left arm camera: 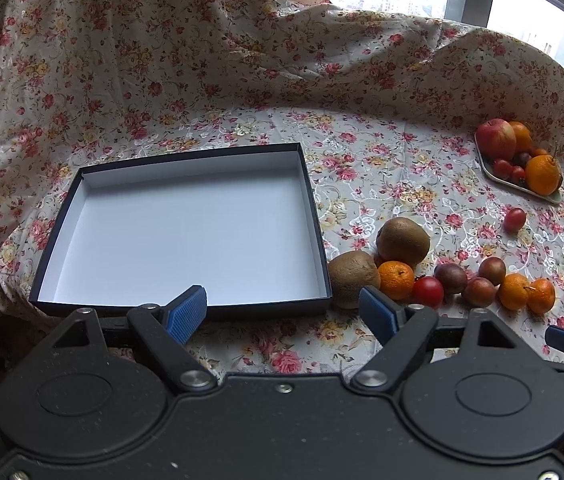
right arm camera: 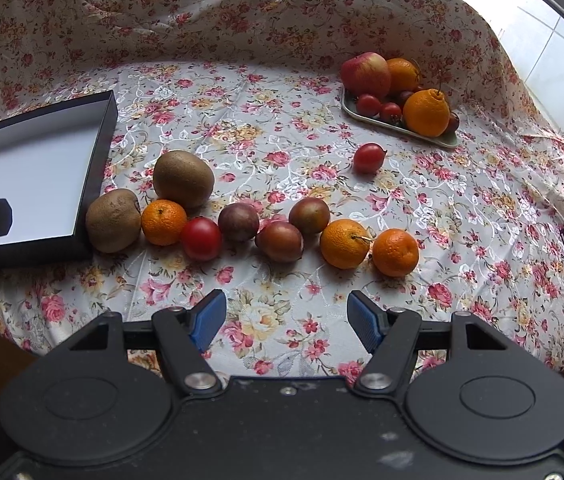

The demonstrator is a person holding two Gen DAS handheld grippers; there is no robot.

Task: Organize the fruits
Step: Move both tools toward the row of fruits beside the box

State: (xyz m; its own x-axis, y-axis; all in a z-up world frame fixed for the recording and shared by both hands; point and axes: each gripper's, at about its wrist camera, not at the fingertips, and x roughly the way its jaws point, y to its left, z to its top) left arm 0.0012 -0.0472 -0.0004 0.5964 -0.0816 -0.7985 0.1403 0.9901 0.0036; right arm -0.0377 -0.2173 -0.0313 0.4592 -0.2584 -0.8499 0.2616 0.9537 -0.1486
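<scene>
Though elsewhere cropped, box whole, left view.

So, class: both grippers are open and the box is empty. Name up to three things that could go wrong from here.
1. The loose fruit is round and lies packed together: closing on the small orange may nudge the tomato or a kiwi into rolling.
2. The cloth is wrinkled and looks slippery, so fruit may roll.
3. The plate is piled high; the apple might tumble.

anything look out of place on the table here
One small red tomato sits alone on the cloth, between the fruit tray and the loose row of fruit near the empty box. Nothing looks spilled or damaged.
</scene>
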